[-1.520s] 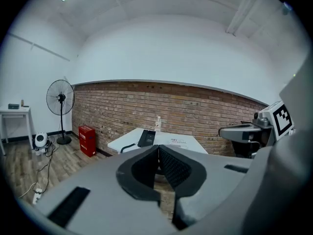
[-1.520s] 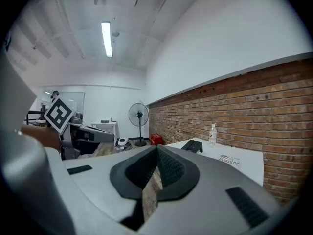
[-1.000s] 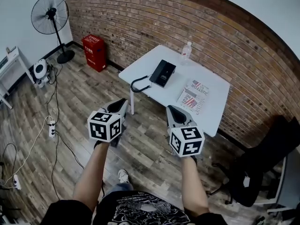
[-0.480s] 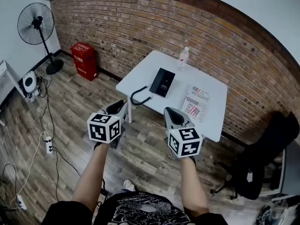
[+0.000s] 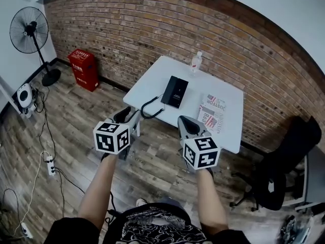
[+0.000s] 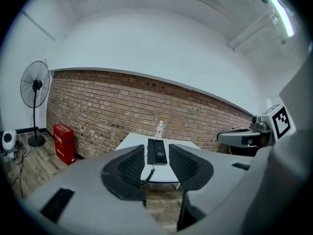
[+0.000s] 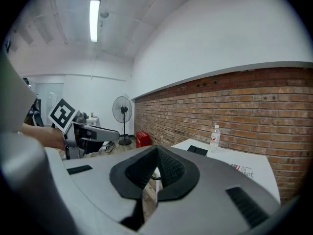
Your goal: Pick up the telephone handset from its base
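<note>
A black telephone [image 5: 174, 91] lies on a white table [image 5: 223, 93] by the brick wall, handset resting on its base, and its coiled cord [image 5: 150, 107] hangs off the near edge. Both grippers hang in the air short of the table, well away from the phone. My left gripper [image 5: 130, 118] has its jaws opening, nothing between them. In the left gripper view the telephone [image 6: 157, 151] shows far off through the gap of that gripper [image 6: 156, 154]. My right gripper [image 5: 187, 123] is shut and empty, its jaws meeting in the right gripper view [image 7: 157, 149], where the telephone [image 7: 197, 150] sits right of them.
A clear water bottle [image 5: 195, 61] stands at the table's far edge and a newspaper [image 5: 212, 113] lies on its right part. A black office chair [image 5: 284, 161] is at the right. A red box [image 5: 82, 69] and a standing fan [image 5: 30, 32] are at the left, with cables and a power strip [image 5: 50, 164] on the wooden floor.
Both grippers and the head view have moved closer to the table. The left gripper's jaws have parted; the right gripper's stay together.
</note>
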The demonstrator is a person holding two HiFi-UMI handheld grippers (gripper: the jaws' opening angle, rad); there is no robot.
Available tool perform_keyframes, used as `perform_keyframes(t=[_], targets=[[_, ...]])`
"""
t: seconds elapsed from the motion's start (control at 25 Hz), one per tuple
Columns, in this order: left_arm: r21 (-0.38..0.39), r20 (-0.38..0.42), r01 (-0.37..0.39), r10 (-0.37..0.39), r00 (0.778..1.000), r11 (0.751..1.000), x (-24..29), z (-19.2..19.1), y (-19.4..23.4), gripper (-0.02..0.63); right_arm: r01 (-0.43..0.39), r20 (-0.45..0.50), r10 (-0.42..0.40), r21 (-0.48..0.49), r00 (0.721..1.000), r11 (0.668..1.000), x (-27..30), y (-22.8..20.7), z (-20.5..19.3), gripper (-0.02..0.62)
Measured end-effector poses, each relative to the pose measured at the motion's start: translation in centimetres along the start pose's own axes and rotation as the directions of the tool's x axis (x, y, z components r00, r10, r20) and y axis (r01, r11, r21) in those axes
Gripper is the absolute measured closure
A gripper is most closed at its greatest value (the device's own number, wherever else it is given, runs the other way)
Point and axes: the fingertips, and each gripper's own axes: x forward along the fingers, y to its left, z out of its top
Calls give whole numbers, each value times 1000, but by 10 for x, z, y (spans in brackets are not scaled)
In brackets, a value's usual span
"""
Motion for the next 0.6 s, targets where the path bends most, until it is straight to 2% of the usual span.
perform_keyframes(t=[0.32, 0.6], targets=[[7, -27, 1, -1, 1000, 1000, 24, 0, 17, 388, 18, -2, -18, 11, 1000, 1000, 21, -14, 1, 595], [16, -48, 37, -37, 998, 999, 69, 4, 24, 366, 34, 9, -34, 35, 999, 999, 54, -45, -1, 595]])
